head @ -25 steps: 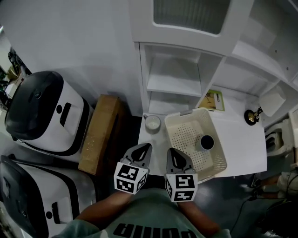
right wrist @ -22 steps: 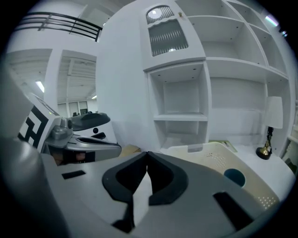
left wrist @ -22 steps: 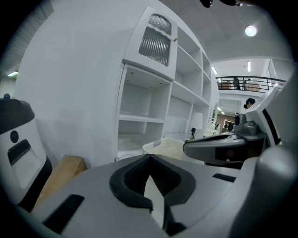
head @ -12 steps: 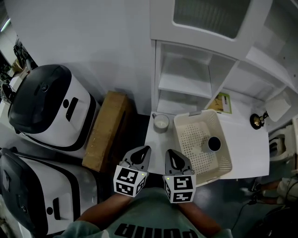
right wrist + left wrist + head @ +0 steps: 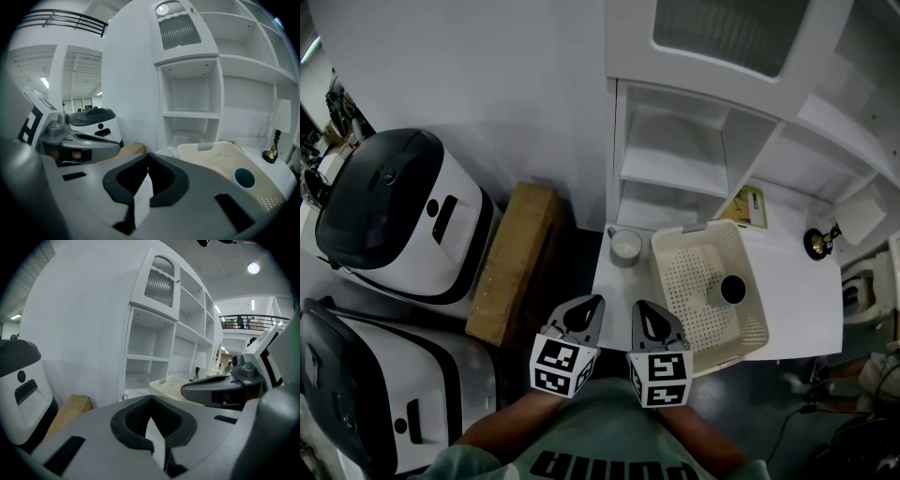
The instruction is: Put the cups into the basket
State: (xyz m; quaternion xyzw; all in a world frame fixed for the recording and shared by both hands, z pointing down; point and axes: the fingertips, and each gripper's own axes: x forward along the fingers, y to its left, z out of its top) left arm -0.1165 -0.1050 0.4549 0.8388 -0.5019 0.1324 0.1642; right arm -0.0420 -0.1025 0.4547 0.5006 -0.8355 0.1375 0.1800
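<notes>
A cream perforated basket (image 5: 680, 262) stands on the white table (image 5: 797, 309), and a cup with a dark inside (image 5: 730, 290) sits in it. A white cup (image 5: 625, 247) stands on the table just left of the basket. My left gripper (image 5: 597, 301) and right gripper (image 5: 639, 306) hover side by side short of the table's near edge, both shut and empty. The right gripper view shows its shut jaws (image 5: 147, 155), with the basket (image 5: 211, 151), the dark cup (image 5: 244, 178) and the white cup (image 5: 164, 152) beyond them. In the left gripper view the shut jaws (image 5: 150, 398) point toward the basket (image 5: 169, 384).
A white shelf unit (image 5: 675, 159) rises behind the table. Two black-and-white appliances (image 5: 394, 216) (image 5: 366, 394) and a cardboard box (image 5: 511, 262) are on the left. A green card (image 5: 750, 206), a small dark ornament (image 5: 816, 244) and a white lampshade (image 5: 862, 211) are at the table's back right.
The head view has shifted, so the table and basket now sit slightly further right in the picture. Both grippers hold nearly the same place and stay shut.
</notes>
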